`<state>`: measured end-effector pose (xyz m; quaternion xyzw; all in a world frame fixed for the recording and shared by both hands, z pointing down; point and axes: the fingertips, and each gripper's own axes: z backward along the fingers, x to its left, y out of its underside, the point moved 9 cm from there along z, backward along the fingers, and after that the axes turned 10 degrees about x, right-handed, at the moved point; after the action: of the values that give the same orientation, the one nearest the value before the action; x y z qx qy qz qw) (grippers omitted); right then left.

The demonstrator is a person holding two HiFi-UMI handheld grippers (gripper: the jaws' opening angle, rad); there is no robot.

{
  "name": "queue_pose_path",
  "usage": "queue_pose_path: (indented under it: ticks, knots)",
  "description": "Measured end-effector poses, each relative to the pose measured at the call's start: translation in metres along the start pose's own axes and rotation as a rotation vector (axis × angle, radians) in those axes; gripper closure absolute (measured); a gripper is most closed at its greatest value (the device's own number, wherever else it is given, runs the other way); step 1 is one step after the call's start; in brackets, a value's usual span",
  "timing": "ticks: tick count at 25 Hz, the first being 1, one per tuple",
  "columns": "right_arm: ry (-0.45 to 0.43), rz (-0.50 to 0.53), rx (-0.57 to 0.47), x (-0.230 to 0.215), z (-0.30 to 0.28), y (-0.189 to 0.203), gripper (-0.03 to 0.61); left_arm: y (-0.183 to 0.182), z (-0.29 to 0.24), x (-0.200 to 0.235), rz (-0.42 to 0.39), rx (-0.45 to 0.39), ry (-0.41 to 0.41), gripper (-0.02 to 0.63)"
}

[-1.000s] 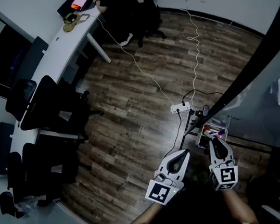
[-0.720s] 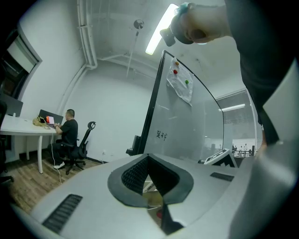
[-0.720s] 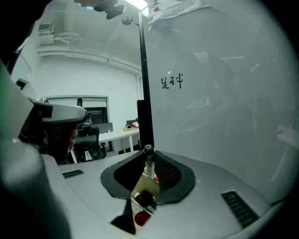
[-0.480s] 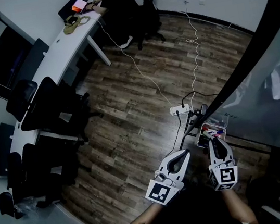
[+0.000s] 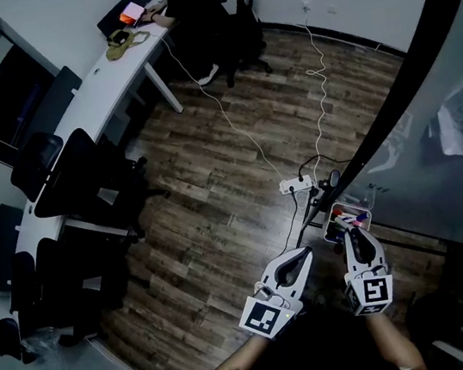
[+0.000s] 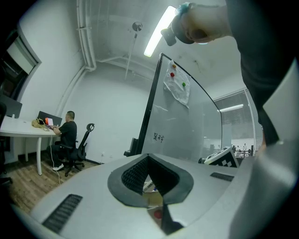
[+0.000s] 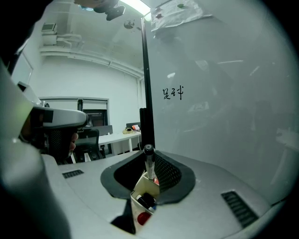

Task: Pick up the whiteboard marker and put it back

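Right hand-held gripper [image 7: 148, 158]: jaws closed onto the whiteboard marker [image 7: 149, 164], one jaw on each side just below its black cap.
Whiteboard marker: one, upright, with its lower end inside the marker holder [image 7: 141, 186].
Marker holder: one small white open box directly under the right jaws, at the foot of the whiteboard. At least one more dark marker [image 7: 145, 200] lies in it. The head view shows coloured ones too, too small to count.
Left hand-held gripper [image 6: 148, 158]: jaw tips pressed together with nothing between them. It is held just beside the right one without touching it.
Count of grippers: two, each carrying a cube with square markers at its rear.
Whiteboard [image 7: 219, 93]: one, large and glossy, close on the right of the right gripper. It carries a short line of black handwriting [image 7: 173, 93] and a crumpled sheet [image 7: 180, 11] fixed near its top.
In the way: the board's black frame post [image 7: 146, 70] rises right behind the marker.
Floor [image 5: 215, 191]: dark wood planks.
Power strip [image 5: 297, 183]: one, white, on the floor near the holder. White cables [image 5: 228, 110] trail from it across the room.
Surface [image 5: 100, 70]: one long white desk along the far wall.
Person [image 5: 190, 3]: one, seated at the surface's far end.
Chairs [image 5: 81, 173]: several, black, along the surface, well apart from the grippers.
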<state>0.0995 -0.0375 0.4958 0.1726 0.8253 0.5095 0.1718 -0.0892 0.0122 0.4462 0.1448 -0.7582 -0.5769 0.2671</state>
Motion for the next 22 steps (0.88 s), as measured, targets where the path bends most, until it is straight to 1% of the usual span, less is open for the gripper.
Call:
queue_pose_path:
  ticks: [22]
  knots:
    - [0.009,0.013,-0.061,0.006,0.025,-0.007,0.502,-0.002,0.013,-0.014,-0.028,-0.024,0.011,0.606]
